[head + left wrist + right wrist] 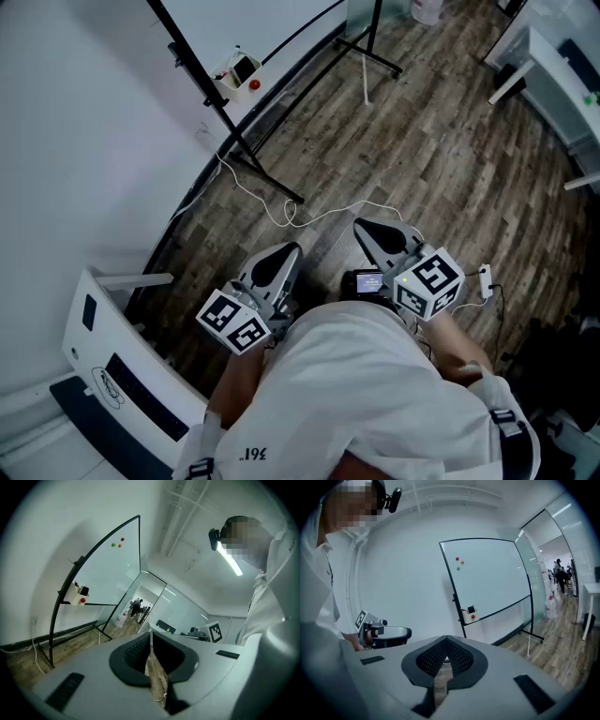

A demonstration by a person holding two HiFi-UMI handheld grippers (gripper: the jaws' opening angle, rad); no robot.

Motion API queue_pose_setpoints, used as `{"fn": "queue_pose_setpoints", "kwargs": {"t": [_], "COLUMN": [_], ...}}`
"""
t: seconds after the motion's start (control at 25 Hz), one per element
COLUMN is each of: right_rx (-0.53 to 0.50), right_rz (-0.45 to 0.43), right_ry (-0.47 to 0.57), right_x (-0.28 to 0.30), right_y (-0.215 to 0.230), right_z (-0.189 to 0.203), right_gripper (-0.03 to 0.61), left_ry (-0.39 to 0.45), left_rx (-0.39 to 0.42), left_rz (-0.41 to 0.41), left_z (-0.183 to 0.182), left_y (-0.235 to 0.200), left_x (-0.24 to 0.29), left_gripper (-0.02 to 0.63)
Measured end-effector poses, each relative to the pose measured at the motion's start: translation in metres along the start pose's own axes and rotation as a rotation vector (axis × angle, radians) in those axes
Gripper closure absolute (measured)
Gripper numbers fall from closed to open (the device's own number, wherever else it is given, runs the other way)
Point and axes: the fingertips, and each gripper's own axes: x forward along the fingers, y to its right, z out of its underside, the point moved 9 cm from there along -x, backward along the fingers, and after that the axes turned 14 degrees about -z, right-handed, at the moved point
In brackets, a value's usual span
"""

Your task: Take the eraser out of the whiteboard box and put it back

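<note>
- Head view: the left tool (pixel 281 258) and the right tool (pixel 373 230) sit side by side over the wooden floor (pixel 441 159). Both point toward the whiteboard's black stand (pixel 220 112) and are well apart from it.
- The whiteboard box (pixel 240 71) hangs on that stand. A white cable (pixel 281 214) loops across the floor between the stand's near foot and the tools. A white worktop (pixel 562 70) stands far off to the stand's right, with open floor between.
- Left gripper view: the left tool (pixel 151 641) has its jaws closed together with nothing between them. The whiteboard (pixel 108 569) stands ahead to the left. The box (pixel 76 594) is clipped at the board's lower left corner, and the dark eraser (pixel 84 590) sits in it. Bare floor runs from the tool to the stand's feet.
- Right gripper view: the right tool (pixel 446 658) is also closed and empty. The whiteboard (pixel 492 578) is ahead, and the eraser (pixel 471 609) rests in the box (pixel 468 616) at the board's lower left. The left tool (pixel 386 633) is left of the board. People (pixel 560 576) stand far beyond the board's right edge.
</note>
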Motion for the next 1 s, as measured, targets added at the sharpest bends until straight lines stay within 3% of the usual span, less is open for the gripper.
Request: {"fn": "queue_pose_setpoints", "kwargs": {"t": [0.72, 1.0], "right_rx": [0.078, 0.054], "right_rz": [0.012, 0.037], "right_ry": [0.030, 0.036], "right_x": [-0.031, -0.052], "right_y": [0.027, 0.047], "right_z": [0.012, 0.013], "right_gripper": [0.553, 0.549], "left_ry": [-0.008, 0.006], "left_rx": [-0.008, -0.005], "left_rz": [-0.009, -0.040], "left_z": [0.010, 0.010], "left_y": [0.021, 0.030], "left_x": [0.024, 0.037], "left_gripper": [0.607, 0.607]}}
